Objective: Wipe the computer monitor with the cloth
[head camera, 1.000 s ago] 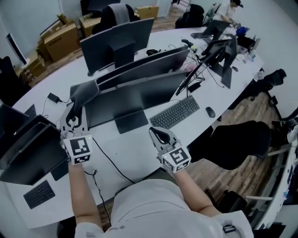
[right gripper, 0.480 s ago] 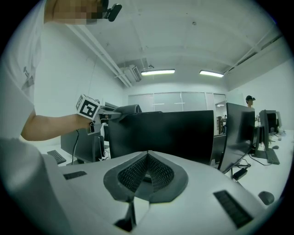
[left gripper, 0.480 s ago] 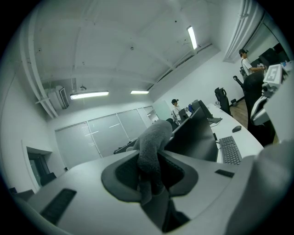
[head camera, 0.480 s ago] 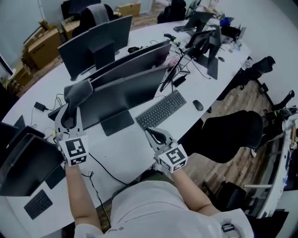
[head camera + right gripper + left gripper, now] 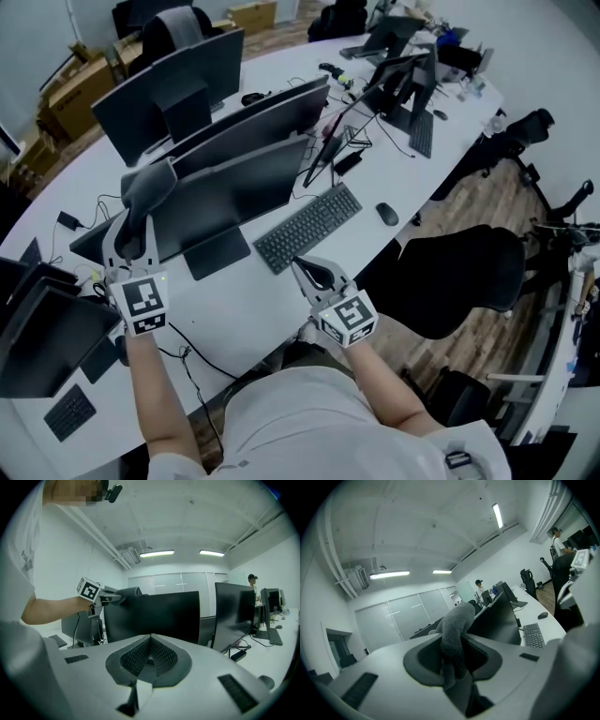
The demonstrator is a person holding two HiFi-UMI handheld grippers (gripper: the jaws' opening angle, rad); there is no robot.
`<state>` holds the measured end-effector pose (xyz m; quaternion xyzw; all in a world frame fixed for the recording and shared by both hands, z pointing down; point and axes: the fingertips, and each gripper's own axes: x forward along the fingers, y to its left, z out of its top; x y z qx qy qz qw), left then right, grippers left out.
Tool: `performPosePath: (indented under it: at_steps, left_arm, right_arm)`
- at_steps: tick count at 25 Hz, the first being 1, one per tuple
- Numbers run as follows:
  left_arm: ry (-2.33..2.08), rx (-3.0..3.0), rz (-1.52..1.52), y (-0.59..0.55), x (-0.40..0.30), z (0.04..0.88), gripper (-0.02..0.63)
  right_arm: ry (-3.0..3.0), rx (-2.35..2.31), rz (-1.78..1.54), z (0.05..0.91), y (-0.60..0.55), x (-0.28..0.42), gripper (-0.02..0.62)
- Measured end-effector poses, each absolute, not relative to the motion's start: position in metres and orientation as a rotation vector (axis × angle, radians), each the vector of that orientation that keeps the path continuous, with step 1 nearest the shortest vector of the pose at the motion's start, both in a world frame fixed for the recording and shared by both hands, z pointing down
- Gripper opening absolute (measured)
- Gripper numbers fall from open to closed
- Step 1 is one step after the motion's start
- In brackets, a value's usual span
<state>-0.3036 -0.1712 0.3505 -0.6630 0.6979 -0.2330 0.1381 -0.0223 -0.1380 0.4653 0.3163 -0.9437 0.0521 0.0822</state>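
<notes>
The nearest black monitor (image 5: 234, 192) stands on the white desk (image 5: 234, 300), its screen facing me. My left gripper (image 5: 131, 234) is shut on a grey cloth (image 5: 150, 186), which rests at the monitor's upper left corner. In the left gripper view the cloth (image 5: 454, 634) hangs out from between the jaws, beside the monitor (image 5: 499, 620). My right gripper (image 5: 314, 270) is shut and holds nothing, low over the desk in front of the keyboard (image 5: 307, 228). The right gripper view shows the monitor (image 5: 152, 616) ahead, with the left gripper (image 5: 105, 596) and cloth (image 5: 126, 592) at its top left.
More monitors (image 5: 169, 80) stand behind the near one. A mouse (image 5: 385, 214) lies right of the keyboard. A black office chair (image 5: 459, 281) sits at my right. Cables (image 5: 211, 361) trail over the near desk. A laptop (image 5: 42, 328) and small keyboard (image 5: 67, 411) are at far left.
The view has shifted, so the desk sits further left in frame. My left gripper with the cloth stays at the monitor's upper left corner. The right gripper has hardly moved.
</notes>
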Motion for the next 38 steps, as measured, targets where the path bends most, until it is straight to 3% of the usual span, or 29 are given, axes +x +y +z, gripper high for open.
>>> performPosePath:
  at_steps: [11,38]
  left_arm:
    - [2.083,-1.896,-0.687,-0.189,-0.273,0.347,0.092]
    - [1.985,-1.991,-0.709,-0.295,-0.098,0.357,0.093]
  right_arm:
    - [-2.849,0.902,0.166,0.466,-0.166,0.015,0.008]
    - [-2.858,0.94,0.185,0.472,-0.218,0.144,0.008]
